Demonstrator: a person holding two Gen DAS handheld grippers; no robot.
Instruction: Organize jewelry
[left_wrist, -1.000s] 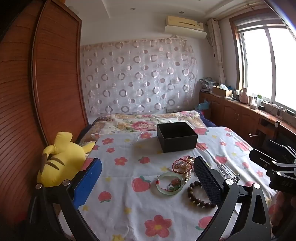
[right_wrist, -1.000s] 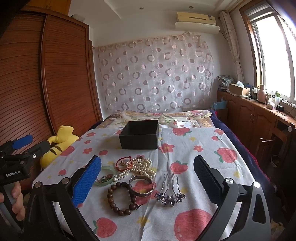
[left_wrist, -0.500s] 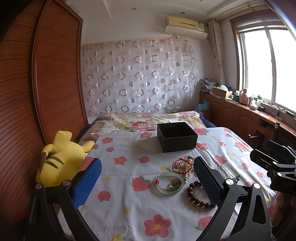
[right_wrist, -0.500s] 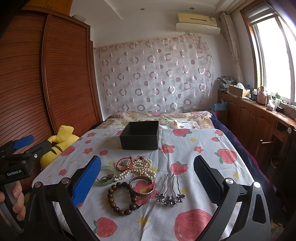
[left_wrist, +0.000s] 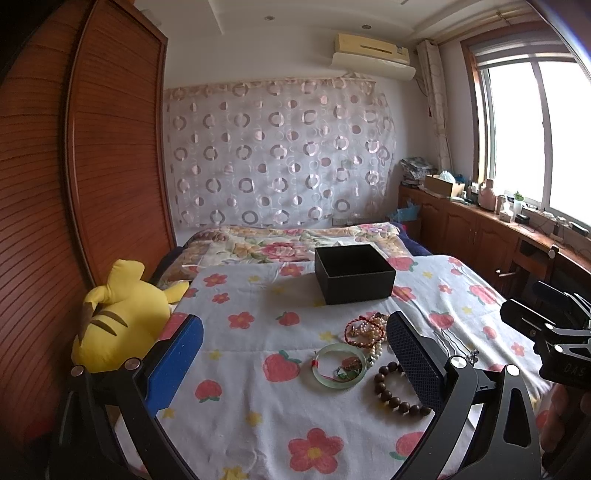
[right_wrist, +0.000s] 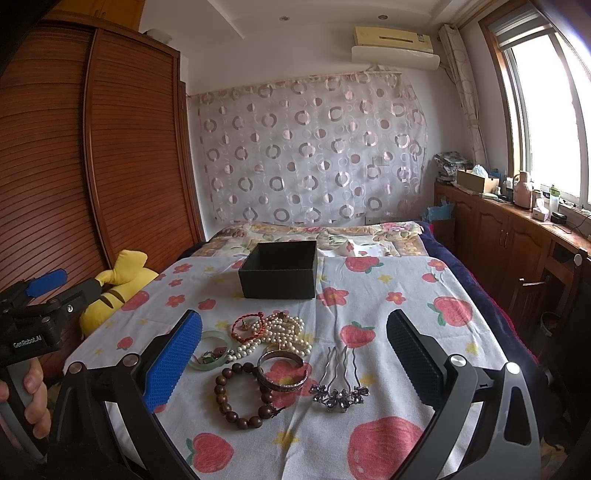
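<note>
Basically nothing sorted yet: the black box (right_wrist: 279, 271) sits open-topped on the bedsheet (right_wrist: 406, 325) further back, and what shows of its inside looks empty (the floor of it is not fully in view). All jewelry lies loose on the sheet in front of it. From the right wrist view: red cord bracelet (right_wrist: 248, 328) and pearl strand (right_wrist: 286, 332) tangled together nearest the box, green jade bangle (right_wrist: 208, 352) partly behind the blue pad, wooden bead bracelet (right_wrist: 242, 397) touching the metal cuff bangle (right_wrist: 282, 373), and the hair fork with dark flowers (right_wrist: 340, 386) just beside the cuff. So six pieces left to move, none lifted.

Right gripper (right_wrist: 293, 363) has fingers spread wide, grasping nothing, with the cuff and beads lying between them below. Left gripper (left_wrist: 295, 354) is likewise spread and empty, hovering near the jade bangle; a hand (right_wrist: 31, 397) holds its handle at the left edge of the right view. My guess is the first pick has not started.

Writing: "GenRobot.AI" in white on the left gripper body, read from the right view. On the right gripper body in the left view, grey letters look like "DAS", too small to be sure. Air conditioner (right_wrist: 395, 44) has a logo, unreadable. Yellow plush toy (left_wrist: 122, 325) has no label visible
</note>
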